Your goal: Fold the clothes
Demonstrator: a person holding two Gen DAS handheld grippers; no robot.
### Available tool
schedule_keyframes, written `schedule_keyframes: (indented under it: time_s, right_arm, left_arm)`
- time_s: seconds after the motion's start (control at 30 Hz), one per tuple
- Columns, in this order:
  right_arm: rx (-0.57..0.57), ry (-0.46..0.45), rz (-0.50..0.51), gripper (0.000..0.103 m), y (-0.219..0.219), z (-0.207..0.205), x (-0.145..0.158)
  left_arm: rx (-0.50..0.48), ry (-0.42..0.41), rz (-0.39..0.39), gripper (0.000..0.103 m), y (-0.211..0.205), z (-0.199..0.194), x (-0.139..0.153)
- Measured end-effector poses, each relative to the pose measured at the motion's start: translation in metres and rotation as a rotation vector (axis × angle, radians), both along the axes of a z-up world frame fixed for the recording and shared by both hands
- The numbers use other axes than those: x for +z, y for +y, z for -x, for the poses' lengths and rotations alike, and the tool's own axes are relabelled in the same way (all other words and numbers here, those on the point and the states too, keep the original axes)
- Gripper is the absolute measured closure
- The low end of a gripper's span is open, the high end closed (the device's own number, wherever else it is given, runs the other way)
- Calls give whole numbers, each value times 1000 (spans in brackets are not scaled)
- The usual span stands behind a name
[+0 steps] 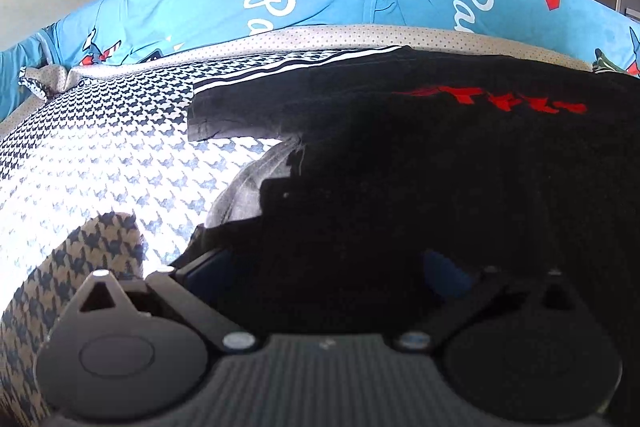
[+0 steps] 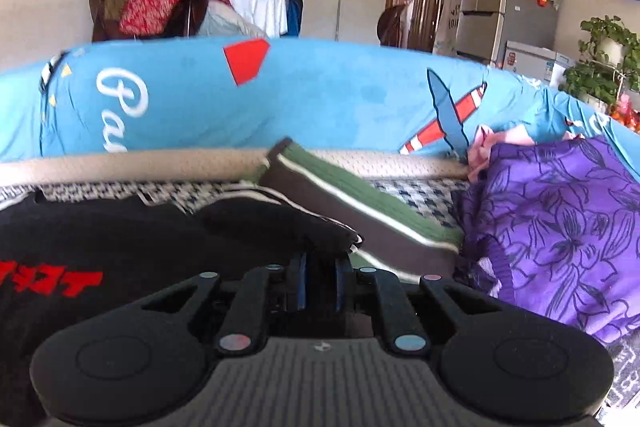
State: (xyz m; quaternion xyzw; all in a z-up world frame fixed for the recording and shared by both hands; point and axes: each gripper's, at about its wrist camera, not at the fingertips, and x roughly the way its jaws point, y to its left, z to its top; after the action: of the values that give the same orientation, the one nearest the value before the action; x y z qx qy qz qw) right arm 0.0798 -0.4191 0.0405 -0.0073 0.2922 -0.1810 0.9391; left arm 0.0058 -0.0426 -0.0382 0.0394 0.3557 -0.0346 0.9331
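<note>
Right gripper [image 2: 318,281] is being clenched on the black shirt's [image 2: 120,247] sleeve; left gripper [image 1: 332,267] is being held released, fingertips lost against dark cloth at lower centre.

black shirt [image 1: 440,155] red print | houndstooth cover [image 1: 100,155] navy-white | blue cushion [image 2: 320,95] | purple floral cloth [image 2: 560,227]

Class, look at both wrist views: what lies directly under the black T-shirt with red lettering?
The black T-shirt is spread over a houndstooth bed cover, which shows bare beside it. A grey fabric fold peeks out at its edge. What lies beneath its middle is covered.
</note>
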Motion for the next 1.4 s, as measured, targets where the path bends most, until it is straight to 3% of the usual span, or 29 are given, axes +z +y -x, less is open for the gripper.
schedule_keyframes:
  time_s: [0.17,0.4,0.6,0.8,1.1,1.17,1.4]
  right_arm:
    - [-34,6,-77,77,-15,8,-1]
    - [-38,-7,-90,70,-23,21,4]
    - [-12,-59,-78,70,-24,26,11]
    - [-23,-114,-174,65,-39,21,13]
    - [-80,-124,-247,59,-55,4,2]
    - [-78,-114,-260,52,-56,-1,-2]
    - [-69,-95,-292,52,-57,-13,-17]
  left_arm:
    - [4,10,1,0,2,11,2]
    - [3,47,1,0,7,24,8]
    - [-8,45,1,0,7,31,10]
    - [-11,35,4,0,9,35,9]
    - [-15,20,0,0,10,37,9]
    - [-16,18,-1,0,10,36,9]
    - [-16,11,-3,0,7,34,8]
